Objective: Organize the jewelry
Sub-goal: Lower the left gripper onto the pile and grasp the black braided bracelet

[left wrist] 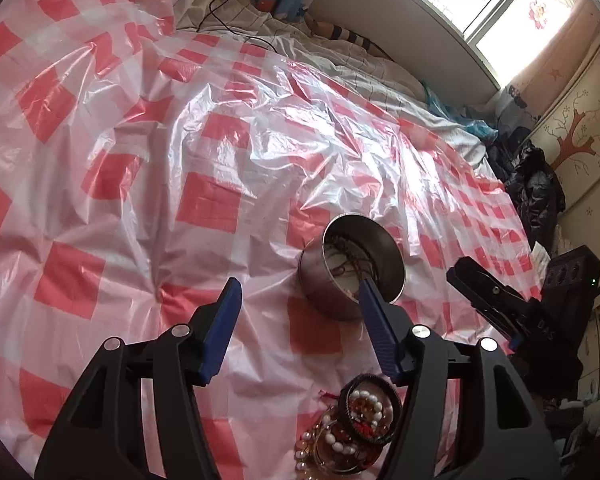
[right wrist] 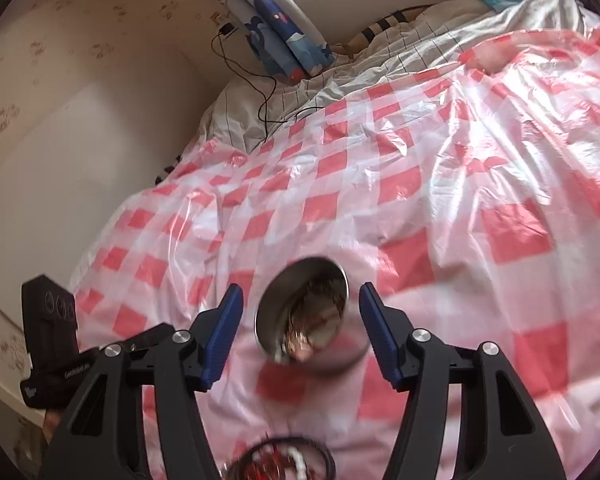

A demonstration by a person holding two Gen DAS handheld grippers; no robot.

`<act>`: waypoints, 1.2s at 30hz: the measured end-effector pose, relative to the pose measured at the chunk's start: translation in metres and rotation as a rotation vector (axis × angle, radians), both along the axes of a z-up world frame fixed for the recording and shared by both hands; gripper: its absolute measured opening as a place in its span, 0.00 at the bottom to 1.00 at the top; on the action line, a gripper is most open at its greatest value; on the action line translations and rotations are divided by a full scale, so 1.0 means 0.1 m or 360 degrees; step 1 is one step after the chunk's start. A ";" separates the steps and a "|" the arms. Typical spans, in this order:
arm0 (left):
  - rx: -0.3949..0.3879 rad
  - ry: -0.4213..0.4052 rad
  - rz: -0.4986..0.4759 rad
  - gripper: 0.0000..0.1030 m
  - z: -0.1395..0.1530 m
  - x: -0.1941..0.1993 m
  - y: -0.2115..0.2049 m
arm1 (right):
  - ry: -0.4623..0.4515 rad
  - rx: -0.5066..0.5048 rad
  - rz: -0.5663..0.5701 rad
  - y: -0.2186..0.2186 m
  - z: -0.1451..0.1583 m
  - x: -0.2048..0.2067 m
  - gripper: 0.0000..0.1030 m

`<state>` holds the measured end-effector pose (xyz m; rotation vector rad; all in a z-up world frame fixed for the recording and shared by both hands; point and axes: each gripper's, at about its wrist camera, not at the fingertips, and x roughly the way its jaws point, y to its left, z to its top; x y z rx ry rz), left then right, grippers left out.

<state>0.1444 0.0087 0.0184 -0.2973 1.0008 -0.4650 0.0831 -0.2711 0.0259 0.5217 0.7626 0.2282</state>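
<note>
we see a bed (left wrist: 340, 76) in white grid-lined bedding, mostly covered by a crinkled red-and-white checked plastic sheet (left wrist: 148, 168). beyond the bed, a bright window (left wrist: 512, 8) pours in daylight. a cabinet (left wrist: 580, 148) painted with a red tree stands beside the bed's far corner, dark clothes (left wrist: 534, 188) heaped against it.

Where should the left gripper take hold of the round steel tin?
Grip the round steel tin by its thin rim, one finger inside, coming from above; judging by its width, the body looks too broad for the left gripper, and the open mouth is tilted toward it.
</note>
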 end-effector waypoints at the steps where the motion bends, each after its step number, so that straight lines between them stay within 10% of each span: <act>1: 0.0009 0.0002 -0.0011 0.58 -0.02 -0.06 0.00 | 0.0006 -0.0027 0.0006 0.02 -0.01 -0.13 0.64; 7: 0.0080 0.0042 -0.0093 0.61 -0.16 -0.35 -0.05 | 0.0155 -0.0002 0.0077 0.15 -0.24 -0.71 0.65; 32: 0.0211 0.0223 -0.0348 0.63 -0.58 -0.55 -0.68 | 0.0226 0.0223 -0.0059 0.01 -0.42 -0.68 0.74; 36: 0.0237 0.0205 -0.0341 0.35 -0.60 -0.53 -0.70 | 0.0225 0.0226 -0.0063 0.01 -0.42 -0.69 0.75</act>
